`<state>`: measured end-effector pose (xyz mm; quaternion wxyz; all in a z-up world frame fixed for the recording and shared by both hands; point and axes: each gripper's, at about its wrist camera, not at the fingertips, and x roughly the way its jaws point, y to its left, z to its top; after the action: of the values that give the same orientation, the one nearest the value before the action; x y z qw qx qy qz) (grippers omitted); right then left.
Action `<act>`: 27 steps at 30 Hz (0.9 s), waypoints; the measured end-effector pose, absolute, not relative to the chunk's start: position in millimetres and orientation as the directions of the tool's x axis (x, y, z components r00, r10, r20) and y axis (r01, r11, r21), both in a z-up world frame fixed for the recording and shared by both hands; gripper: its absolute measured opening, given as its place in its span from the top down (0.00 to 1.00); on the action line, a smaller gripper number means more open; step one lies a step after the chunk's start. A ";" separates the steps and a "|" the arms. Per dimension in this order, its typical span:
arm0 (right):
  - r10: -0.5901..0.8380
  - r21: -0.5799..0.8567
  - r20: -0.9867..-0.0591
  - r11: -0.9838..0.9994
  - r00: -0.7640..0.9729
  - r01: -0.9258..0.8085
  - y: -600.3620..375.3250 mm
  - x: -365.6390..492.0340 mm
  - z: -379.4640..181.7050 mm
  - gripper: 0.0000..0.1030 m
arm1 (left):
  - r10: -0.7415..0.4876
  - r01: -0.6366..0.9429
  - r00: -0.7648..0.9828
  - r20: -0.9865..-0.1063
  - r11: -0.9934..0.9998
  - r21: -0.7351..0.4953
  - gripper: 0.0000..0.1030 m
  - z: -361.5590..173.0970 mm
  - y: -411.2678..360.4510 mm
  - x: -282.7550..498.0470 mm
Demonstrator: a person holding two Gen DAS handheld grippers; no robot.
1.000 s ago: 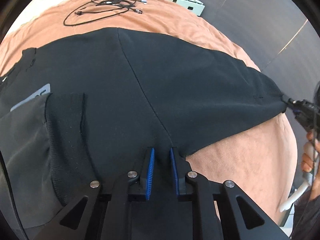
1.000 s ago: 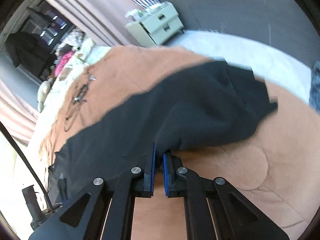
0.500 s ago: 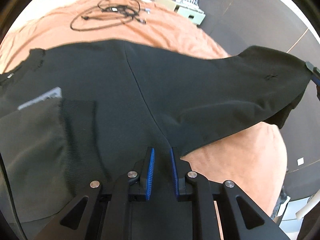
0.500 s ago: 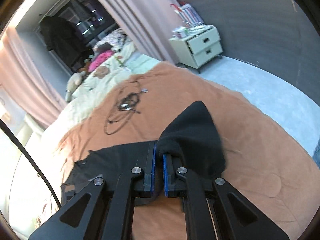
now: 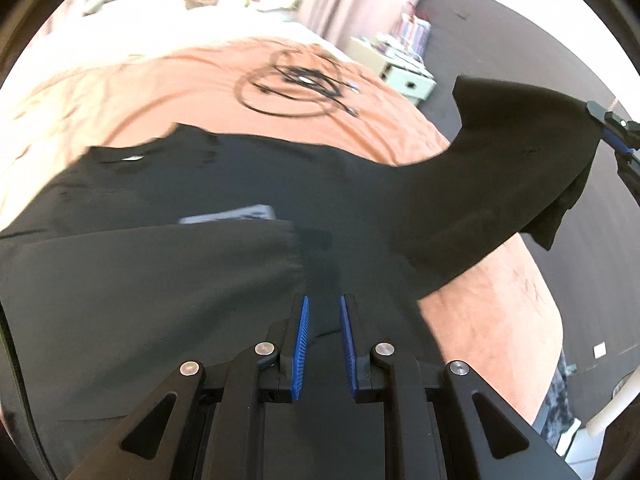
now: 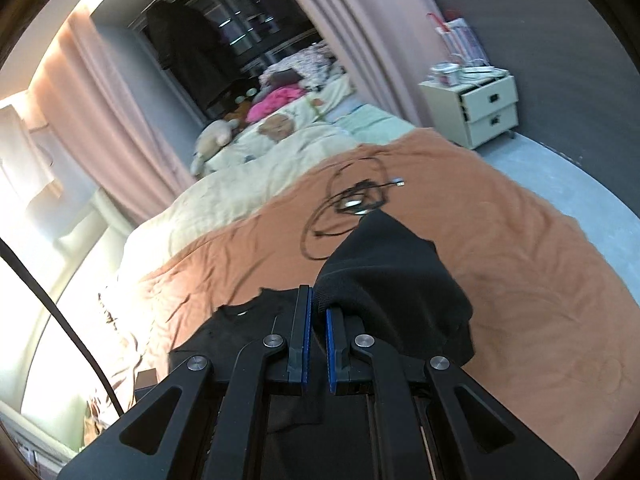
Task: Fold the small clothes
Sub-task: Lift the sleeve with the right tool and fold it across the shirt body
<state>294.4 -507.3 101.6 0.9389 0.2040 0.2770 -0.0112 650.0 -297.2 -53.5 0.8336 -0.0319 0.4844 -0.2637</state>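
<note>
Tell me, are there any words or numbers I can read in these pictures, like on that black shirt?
No text can be read anywhere.
Grey patch on the black shirt: too blurred to read.
White neck label: too small to read.
Items on the nightstand: too small to read.

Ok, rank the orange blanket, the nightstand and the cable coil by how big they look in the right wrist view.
1. Orange blanket, by far the largest.
2. Nightstand and cable coil look about alike; the nightstand stands farther from the camera, so I won't rank those two.
</note>
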 end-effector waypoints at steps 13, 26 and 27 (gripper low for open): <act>0.209 0.372 -0.551 0.928 0.808 0.013 -422.3 366.2 85.5 0.97 | -0.382 0.263 0.503 -0.775 0.922 -0.284 0.83 -28.7 -131.4 631.4; 0.247 0.334 -0.678 0.943 0.693 -0.009 -320.5 431.8 -7.2 0.97 | -0.266 0.072 0.540 -0.798 0.960 -0.271 0.83 -42.7 7.8 594.3; 0.251 0.336 -0.684 0.942 0.685 -0.010 -316.4 434.1 -11.2 0.97 | -0.262 0.060 0.540 -0.800 0.960 -0.274 0.83 -44.6 15.8 592.2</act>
<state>434.1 -316.4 -11.2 0.9049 0.1543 0.3901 0.0723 592.2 15.8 -44.6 0.8709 -0.1073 0.4706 -0.0923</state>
